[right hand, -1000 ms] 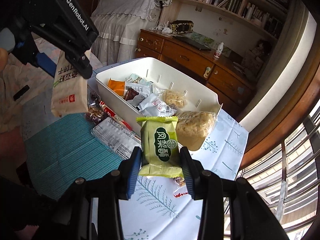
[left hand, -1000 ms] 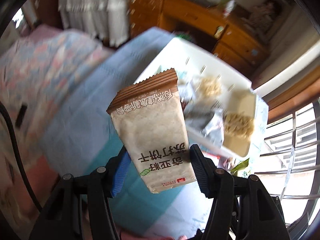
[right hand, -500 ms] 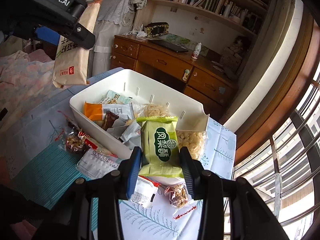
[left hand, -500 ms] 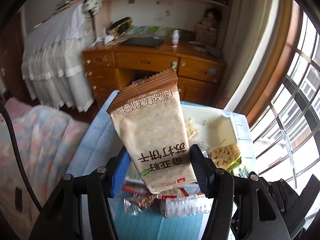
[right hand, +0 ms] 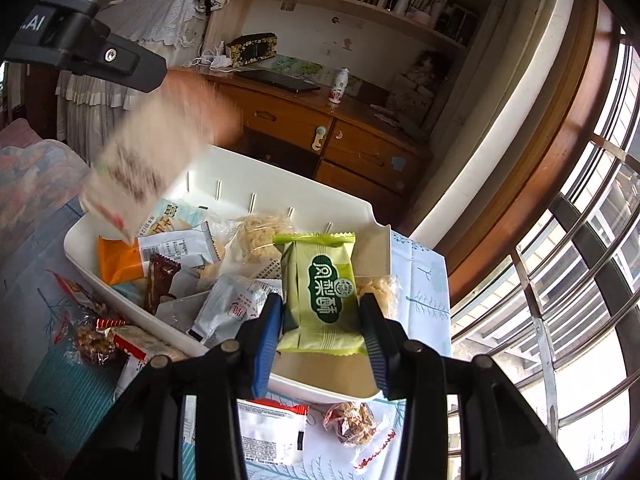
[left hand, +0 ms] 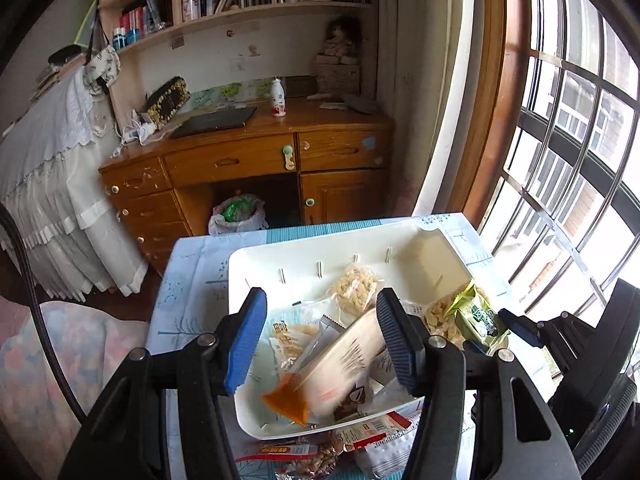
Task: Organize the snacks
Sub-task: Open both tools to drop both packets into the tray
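left gripper [left hand: 320, 336] jaws apart, beige packet [left hand: 340, 364] loose over white bin [left hand: 436, 256], right gripper [right hand: 320, 320] clamping green packet [right hand: 320, 288]

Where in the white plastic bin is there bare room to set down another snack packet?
Bare floor shows at the window end of the white plastic bin, beneath the green snack packet in the right gripper, beside a clear bag of pale puffs. Another bare strip follows the far slotted wall. The middle and opposite end are crowded with overlapping packets.
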A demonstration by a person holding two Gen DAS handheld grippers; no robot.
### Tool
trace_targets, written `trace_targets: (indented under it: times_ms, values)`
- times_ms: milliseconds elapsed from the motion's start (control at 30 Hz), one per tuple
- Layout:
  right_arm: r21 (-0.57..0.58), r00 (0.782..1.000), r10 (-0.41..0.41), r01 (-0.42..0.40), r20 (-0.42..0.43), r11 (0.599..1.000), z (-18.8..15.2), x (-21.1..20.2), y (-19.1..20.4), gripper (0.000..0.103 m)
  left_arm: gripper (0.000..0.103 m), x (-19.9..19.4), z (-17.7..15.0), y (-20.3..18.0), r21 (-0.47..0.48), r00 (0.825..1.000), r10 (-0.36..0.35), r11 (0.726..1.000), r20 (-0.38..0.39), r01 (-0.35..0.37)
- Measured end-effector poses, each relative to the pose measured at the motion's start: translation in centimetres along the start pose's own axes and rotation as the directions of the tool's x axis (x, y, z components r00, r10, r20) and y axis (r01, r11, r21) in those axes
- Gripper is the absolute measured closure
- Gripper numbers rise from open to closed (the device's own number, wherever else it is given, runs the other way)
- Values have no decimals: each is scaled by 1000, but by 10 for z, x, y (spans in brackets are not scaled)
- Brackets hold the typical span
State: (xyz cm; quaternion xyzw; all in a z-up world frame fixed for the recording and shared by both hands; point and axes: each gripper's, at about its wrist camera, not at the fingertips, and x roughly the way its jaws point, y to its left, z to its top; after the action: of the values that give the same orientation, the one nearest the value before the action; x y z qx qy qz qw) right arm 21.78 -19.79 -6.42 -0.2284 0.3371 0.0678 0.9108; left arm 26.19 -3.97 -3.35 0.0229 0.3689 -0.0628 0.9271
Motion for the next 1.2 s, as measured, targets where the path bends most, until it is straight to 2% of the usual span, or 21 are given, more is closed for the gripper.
trace_targets:
  times_ms: [100, 233, 500, 733, 1067, 1200]
  values:
    - [18, 1000, -12, 12, -19, 1000, 1, 5, 3, 62, 47, 7, -1, 4, -12, 1000, -18, 1000, -22, 18]
    - [32, 999, -43, 43, -21, 999, 1, 5, 4, 49, 47, 10, -3, 7, -20, 999, -22, 1000, -36, 21]
    - [50, 999, -43, 43, -2, 998, 1, -1, -6, 49, 46, 3, -6, 3, -75, 997, -33, 997, -66, 28]
    - [46, 1000, -16, 15, 12, 999, -5, -19, -23, 49, 43, -16, -15, -20, -118, 997, -34, 993, -63, 27]
    - [26, 999, 38, -39, 21, 999, -27, -46, -60, 49, 36, -47, -39, -51, -235, 997, -1, 972, -72, -16]
    - [23, 998, 67, -68, 15, 997, -38, -53, -73, 49, 34, -58, -52, -62, -253, 996, 22, 967, -83, -42]
